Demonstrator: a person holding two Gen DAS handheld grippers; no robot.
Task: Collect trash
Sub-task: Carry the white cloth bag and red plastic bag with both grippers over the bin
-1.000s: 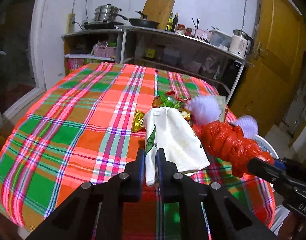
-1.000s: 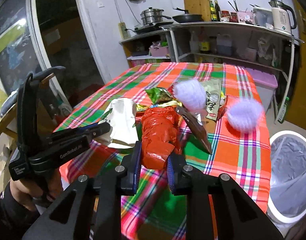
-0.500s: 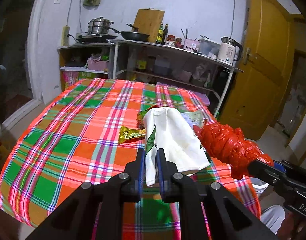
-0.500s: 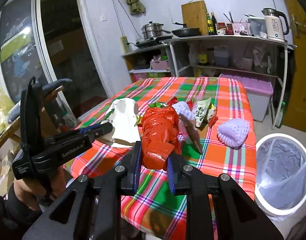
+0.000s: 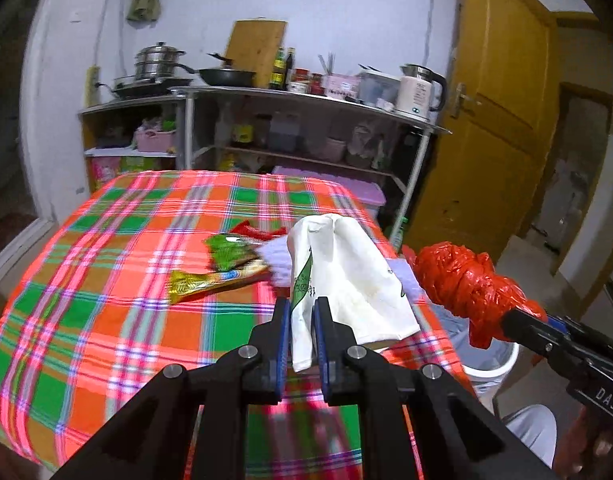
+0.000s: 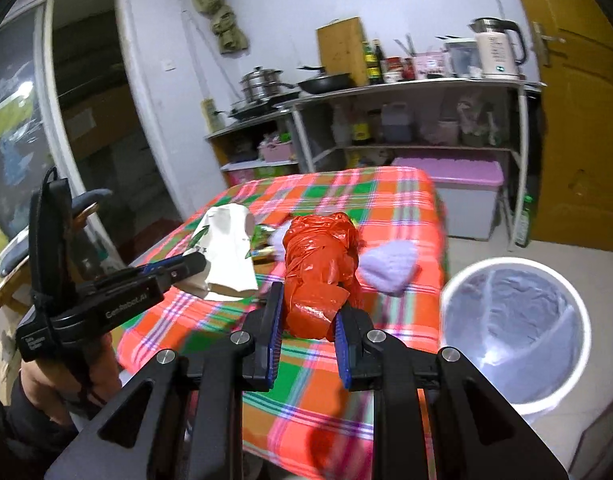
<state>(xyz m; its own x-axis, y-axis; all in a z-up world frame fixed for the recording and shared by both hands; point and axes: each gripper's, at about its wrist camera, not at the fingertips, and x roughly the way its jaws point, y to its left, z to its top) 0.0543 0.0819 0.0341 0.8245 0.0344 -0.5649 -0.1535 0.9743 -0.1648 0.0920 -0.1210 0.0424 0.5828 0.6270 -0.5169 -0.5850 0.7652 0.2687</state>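
Note:
My left gripper (image 5: 301, 332) is shut on a white paper bag (image 5: 346, 280) with green print and holds it above the near edge of the plaid table (image 5: 126, 280). The bag also shows in the right wrist view (image 6: 226, 256). My right gripper (image 6: 308, 332) is shut on a crumpled red plastic bag (image 6: 320, 268), held up beside the white bag; it shows in the left wrist view (image 5: 462, 284). A white bin (image 6: 514, 320) with a clear liner stands on the floor right of the table. Green and gold snack wrappers (image 5: 226, 264) and a purple foam net (image 6: 388, 266) lie on the table.
A metal shelf (image 5: 306, 128) with pots, pan, bottles and a kettle (image 5: 416, 92) stands behind the table. A purple-lidded storage box (image 6: 462, 196) sits under it. A yellow door (image 5: 502, 120) is at the right.
Both grippers have lifted and drawn back from the table with their bags. The view has swung right, and the bin now shows larger at the right gripper's side.

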